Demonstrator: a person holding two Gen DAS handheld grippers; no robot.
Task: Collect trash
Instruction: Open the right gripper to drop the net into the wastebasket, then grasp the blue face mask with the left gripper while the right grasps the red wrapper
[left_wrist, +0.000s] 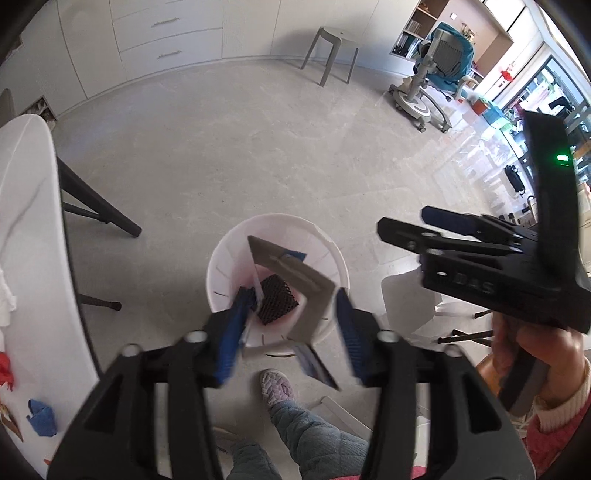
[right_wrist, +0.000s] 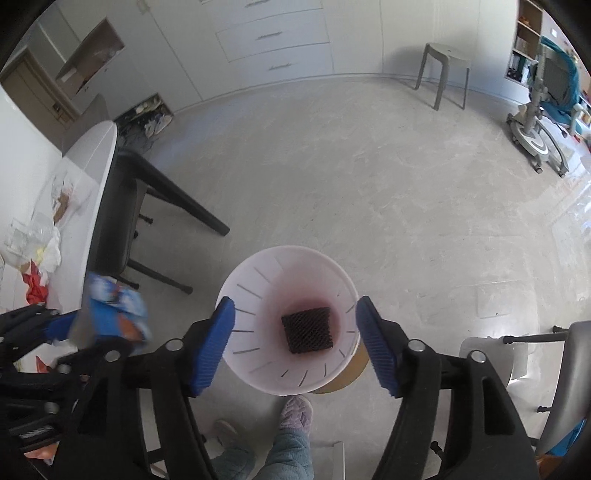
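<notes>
A white slotted trash bin stands on the floor, with a dark mesh-patterned square at its bottom; the bin and square also show in the right wrist view. My left gripper is above the bin with its fingers apart, and a flat silver-and-blue snack wrapper, blurred, hangs between them; whether it is still held I cannot tell. The wrapper shows at left in the right wrist view. My right gripper is open and empty over the bin; it also shows in the left wrist view.
A white table at left carries red, blue and white scraps, and more litter. Black table legs, a grey stool, a wheeled chair, a grey chair and my slippered feet are around.
</notes>
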